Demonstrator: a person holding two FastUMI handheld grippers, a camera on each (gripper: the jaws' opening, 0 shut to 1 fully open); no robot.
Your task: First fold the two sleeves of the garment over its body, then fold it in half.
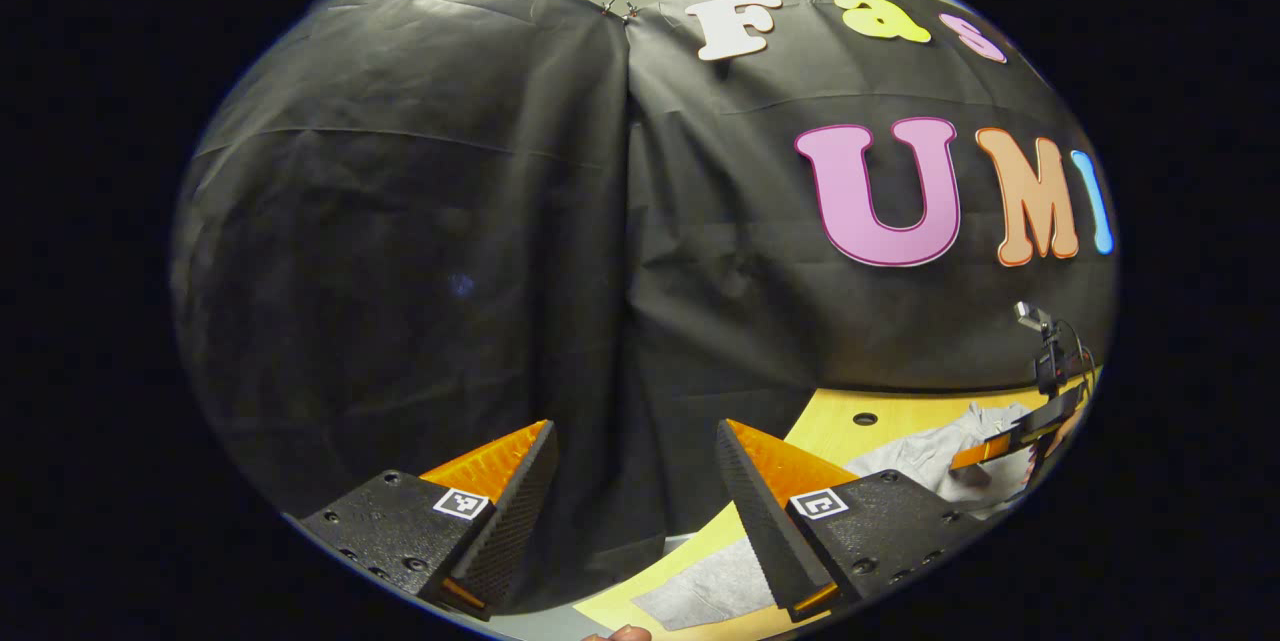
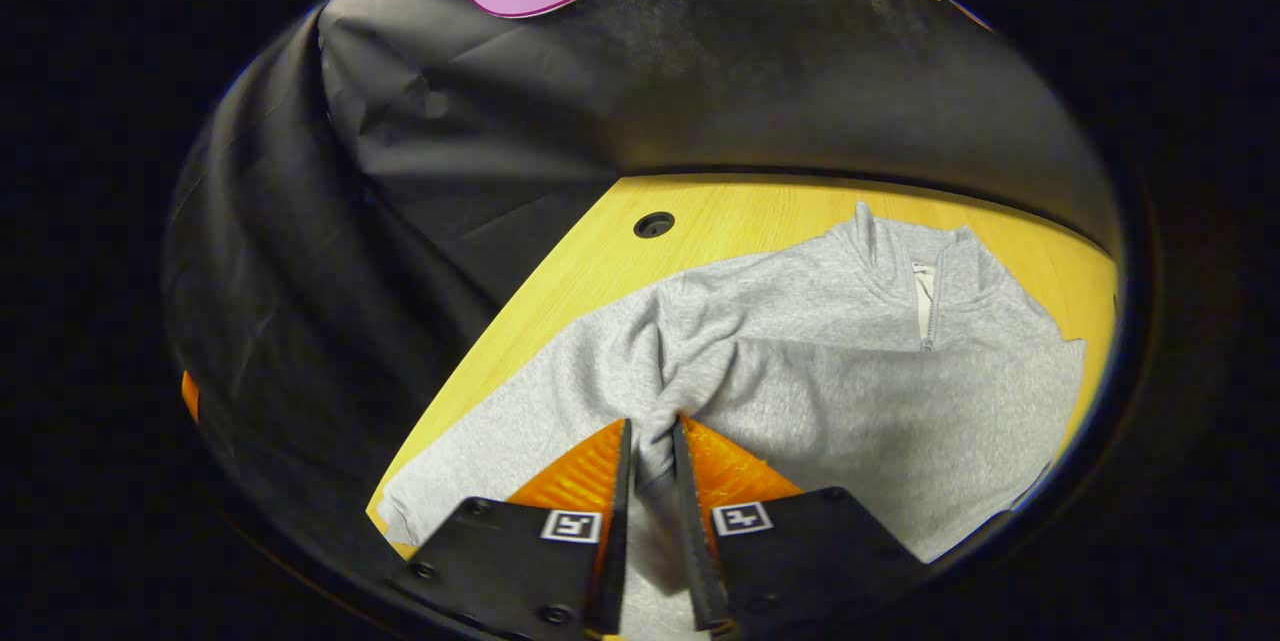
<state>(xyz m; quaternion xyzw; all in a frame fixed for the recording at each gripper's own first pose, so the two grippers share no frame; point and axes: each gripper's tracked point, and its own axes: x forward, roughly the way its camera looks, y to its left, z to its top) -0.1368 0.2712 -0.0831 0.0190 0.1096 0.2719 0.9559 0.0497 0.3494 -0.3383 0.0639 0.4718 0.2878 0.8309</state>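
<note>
A grey zip-neck sweatshirt point(image 2: 850, 391) lies flat on the yellow wooden table point(image 2: 760, 211), collar point(image 2: 920, 256) toward the far wall. My right gripper point(image 2: 650, 431) is shut on a bunched fold of its fabric near the left shoulder, and creases run from the pinch up toward that shoulder. My left gripper point(image 1: 635, 441) is open with nothing between its fingers, held off the table's left edge and facing the black wall. In the left gripper view, patches of the sweatshirt point(image 1: 925, 456) lie to the right, where the right gripper point(image 1: 1000, 446) reaches over it.
A round cable hole point(image 2: 654, 224) sits in the table near the back edge, left of the collar. The black cloth wall point(image 1: 420, 251) hangs close behind and to the left of the table. A fingertip point(image 1: 622, 633) shows at the bottom of the left gripper view.
</note>
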